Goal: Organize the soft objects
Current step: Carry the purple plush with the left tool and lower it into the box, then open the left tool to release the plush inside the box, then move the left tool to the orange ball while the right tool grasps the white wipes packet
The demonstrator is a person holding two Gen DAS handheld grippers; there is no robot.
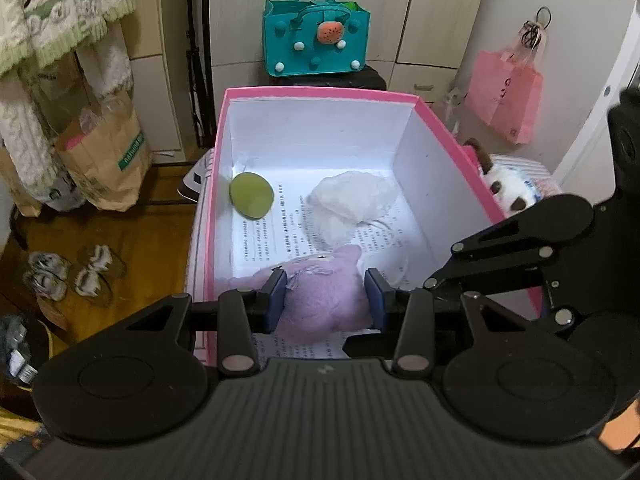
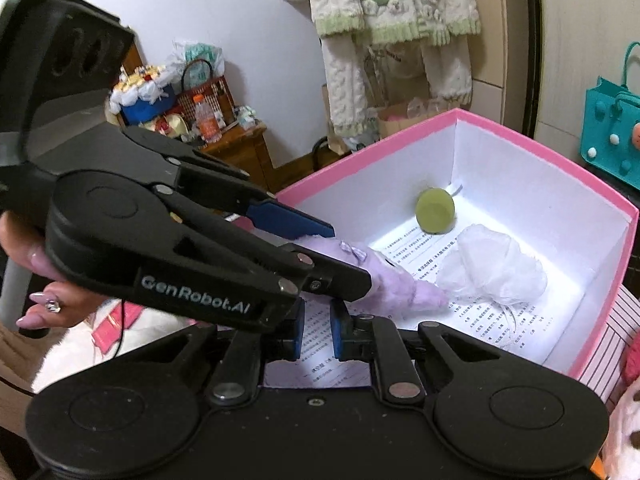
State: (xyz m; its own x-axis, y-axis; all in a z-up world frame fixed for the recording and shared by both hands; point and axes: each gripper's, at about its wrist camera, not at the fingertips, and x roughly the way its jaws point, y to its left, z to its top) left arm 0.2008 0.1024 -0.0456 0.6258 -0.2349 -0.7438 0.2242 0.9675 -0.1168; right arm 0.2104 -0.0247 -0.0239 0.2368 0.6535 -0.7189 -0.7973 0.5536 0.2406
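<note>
A pink box with white walls (image 1: pixel 316 94) (image 2: pixel 520 128) holds a green round pad (image 1: pixel 251 196) (image 2: pixel 435 211), a white gauzy bundle (image 1: pixel 348 204) (image 2: pixel 492 264) and a printed paper sheet on its floor. My left gripper (image 1: pixel 326 300) is shut on a purple plush toy (image 1: pixel 320 300) (image 2: pixel 384 280) just inside the box's near end, over the paper. My right gripper (image 2: pixel 316 336) hangs over the box's near edge with its pads a narrow gap apart, holding nothing. It shows at the right of the left wrist view (image 1: pixel 520 252).
A white-and-brown plush (image 1: pixel 508 192) lies on striped bedding right of the box. A teal felt bag (image 1: pixel 316 36) stands behind the box, a pink bag (image 1: pixel 508 96) hangs at right. Paper bags (image 1: pixel 104 152) and slippers (image 1: pixel 68 272) are on the floor at left.
</note>
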